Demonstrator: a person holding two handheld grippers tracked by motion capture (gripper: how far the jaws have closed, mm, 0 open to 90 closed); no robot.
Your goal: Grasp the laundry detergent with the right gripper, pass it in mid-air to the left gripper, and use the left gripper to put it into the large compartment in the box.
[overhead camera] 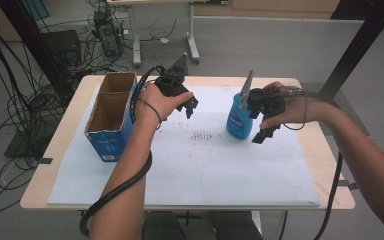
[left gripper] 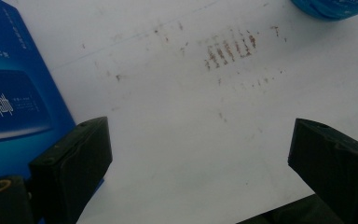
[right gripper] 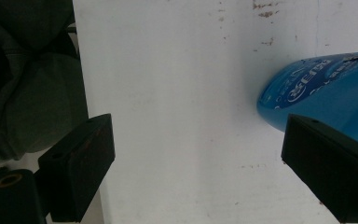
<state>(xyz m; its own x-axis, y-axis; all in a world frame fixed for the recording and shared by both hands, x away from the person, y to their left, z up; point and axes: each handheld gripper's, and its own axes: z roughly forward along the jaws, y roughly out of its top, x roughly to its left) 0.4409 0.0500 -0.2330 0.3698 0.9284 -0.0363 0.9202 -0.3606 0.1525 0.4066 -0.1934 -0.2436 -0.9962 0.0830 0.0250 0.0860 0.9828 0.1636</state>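
Note:
A blue bottle [overhead camera: 239, 120] stands upright on the white sheet [overhead camera: 190, 165] right of centre; its base [right gripper: 317, 88] shows at the right of the right gripper view. My right gripper [overhead camera: 266, 134] hovers just right of it, open, nothing between its jaws. An open blue cardboard box [overhead camera: 111, 115] stands at the left of the table; its printed side [left gripper: 14, 98] fills the left of the left gripper view. My left gripper [overhead camera: 190, 107] hangs open over the sheet, right of the box, with only bare stained paper between its jaws.
The sheet covers most of a wooden table [overhead camera: 55, 150]. Brown marks [overhead camera: 200, 136] stain its middle. Cables [overhead camera: 10, 95] and equipment crowd the floor to the left and behind. A dark post [overhead camera: 360, 45] rises at the back right.

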